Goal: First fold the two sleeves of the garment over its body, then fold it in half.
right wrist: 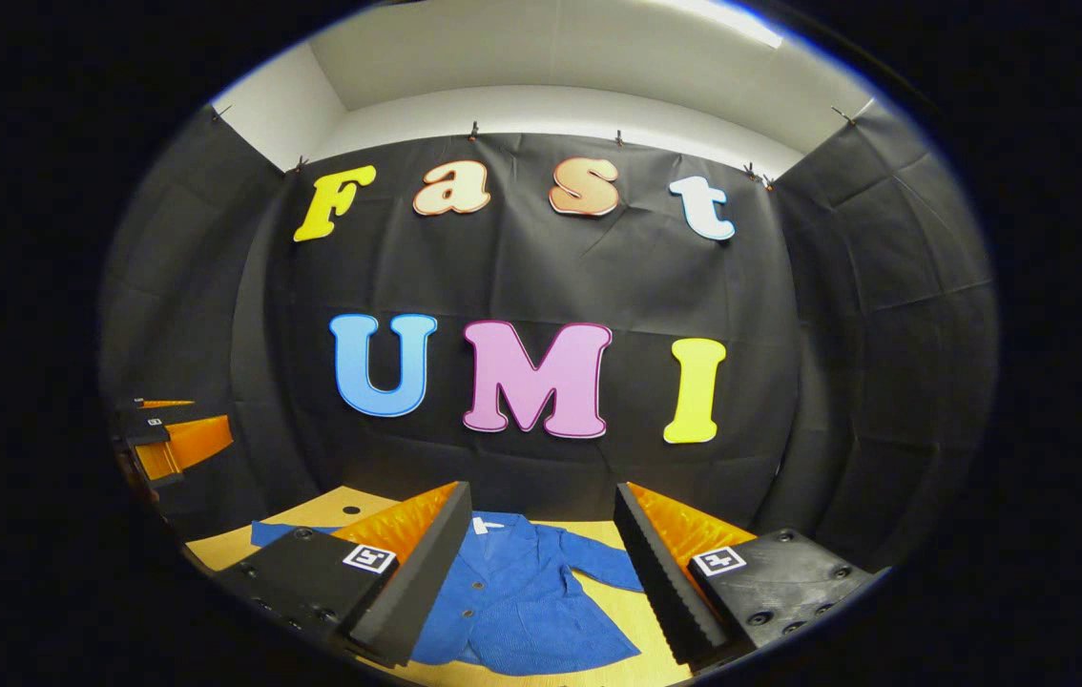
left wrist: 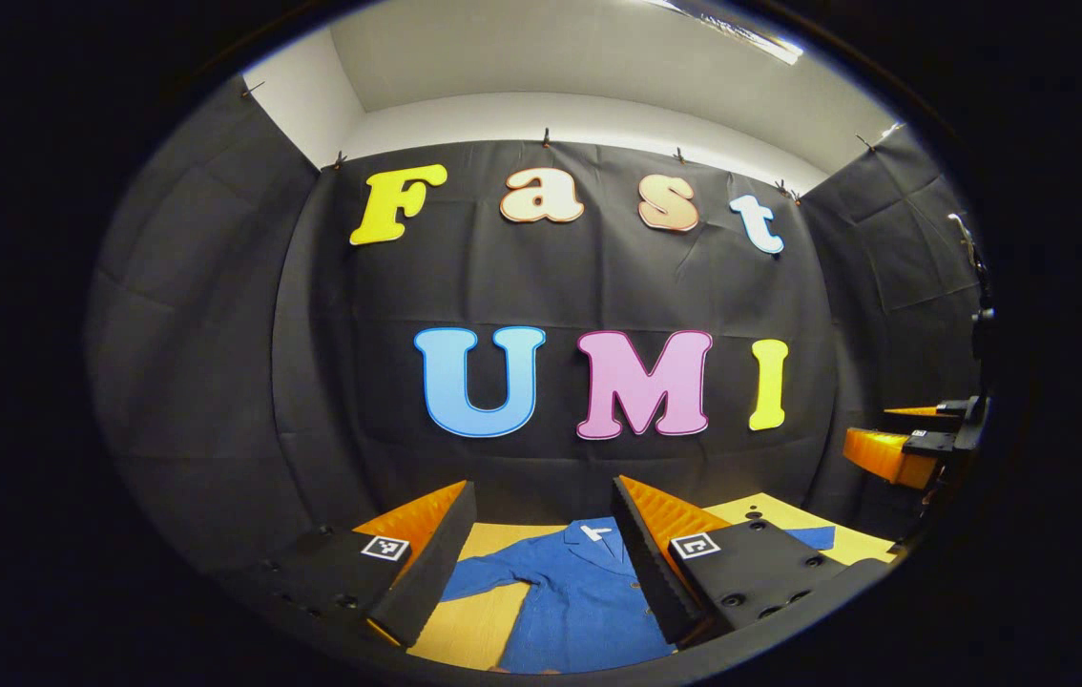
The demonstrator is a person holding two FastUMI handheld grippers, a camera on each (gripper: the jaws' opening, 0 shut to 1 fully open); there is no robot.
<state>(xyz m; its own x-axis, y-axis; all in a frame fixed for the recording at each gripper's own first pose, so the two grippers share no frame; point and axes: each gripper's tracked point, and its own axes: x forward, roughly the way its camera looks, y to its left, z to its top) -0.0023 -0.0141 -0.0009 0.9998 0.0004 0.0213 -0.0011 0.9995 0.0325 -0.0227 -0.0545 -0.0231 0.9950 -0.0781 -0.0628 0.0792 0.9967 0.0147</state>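
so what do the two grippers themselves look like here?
Left gripper: two wedge-shaped fingers tapering forward, ribbed inner faces, on flat black blocks with screw holes; each block carries a small square black-and-white marker. Right gripper is the same build, with the same markers. Each also appears off to the side in the other's view. No cables or sleeves visible.

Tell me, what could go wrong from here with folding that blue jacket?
Both sleeves of the blue jacket still lie spread out, so a gripper closing on the body cloth instead might drag the whole garment across the table. Both the left gripper and the right gripper hover open above it; a shallow pinch may let the sleeve slip out.
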